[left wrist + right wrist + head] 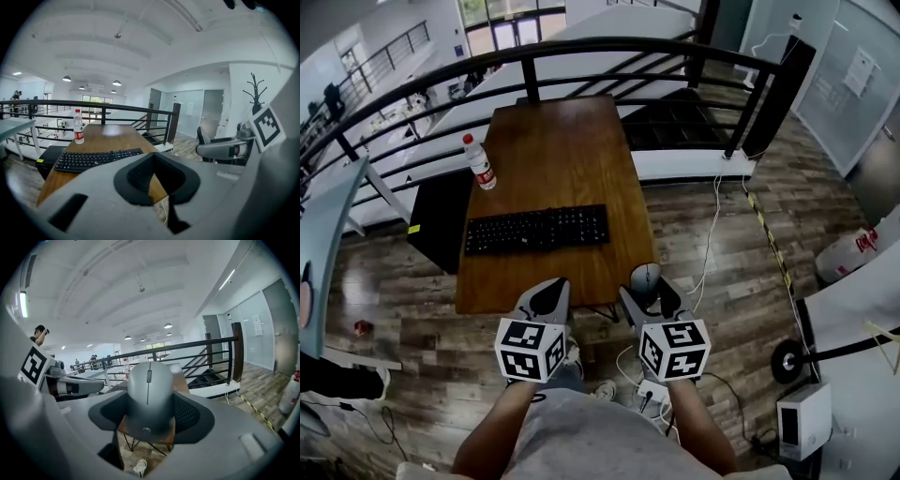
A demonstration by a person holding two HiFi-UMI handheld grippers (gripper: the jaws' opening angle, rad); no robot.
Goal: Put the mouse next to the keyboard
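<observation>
At the near end of the wooden table, a person stands with a gripper in each hand. The right gripper pinches a grey mouse between its dark pads, one pad on each side of the mouse. The scroll wheel faces up and points away from the person. The mouse sits over the table's near right corner, nearer and further right than the keyboard and clearly apart from it.

The left gripper is just beside the right one, over the near edge of the table. Its claw is pressed together at the tips with nothing in it, and only a bit of tabletop shows through the hollow behind them.

The black keyboard lies across the table, closer to the near edge than the far one. A water bottle with a red cap and red label stands upright by the left edge, beyond the keyboard. A dark railing curves round the table's far end. White cables trail over the wood floor to the right.
</observation>
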